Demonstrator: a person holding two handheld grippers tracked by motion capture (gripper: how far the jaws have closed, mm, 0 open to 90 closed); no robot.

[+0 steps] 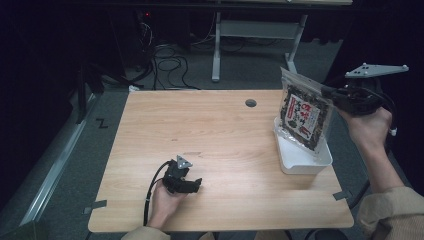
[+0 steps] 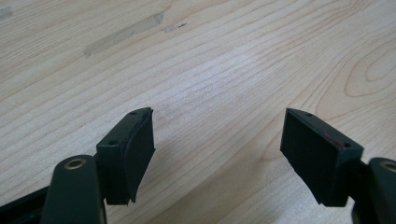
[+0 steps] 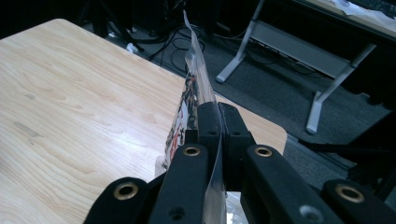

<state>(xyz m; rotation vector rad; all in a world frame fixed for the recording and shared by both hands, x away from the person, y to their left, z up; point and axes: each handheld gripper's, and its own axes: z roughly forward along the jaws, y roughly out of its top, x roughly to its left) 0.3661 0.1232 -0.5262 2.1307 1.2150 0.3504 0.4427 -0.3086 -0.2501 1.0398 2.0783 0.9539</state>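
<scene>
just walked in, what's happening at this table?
A person works with a gripper in each hand. The right gripper has its jaws shut on the edge of a snack bag, holding it upright over the white tray at the table's right edge; whether the bag's bottom touches the tray is unclear. The left gripper rests low over bare wood near the front edge, jaws open, holding nothing.

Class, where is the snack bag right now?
High view: the snack bag hangs at the table's right, pinched by the right gripper above the white tray.
</scene>
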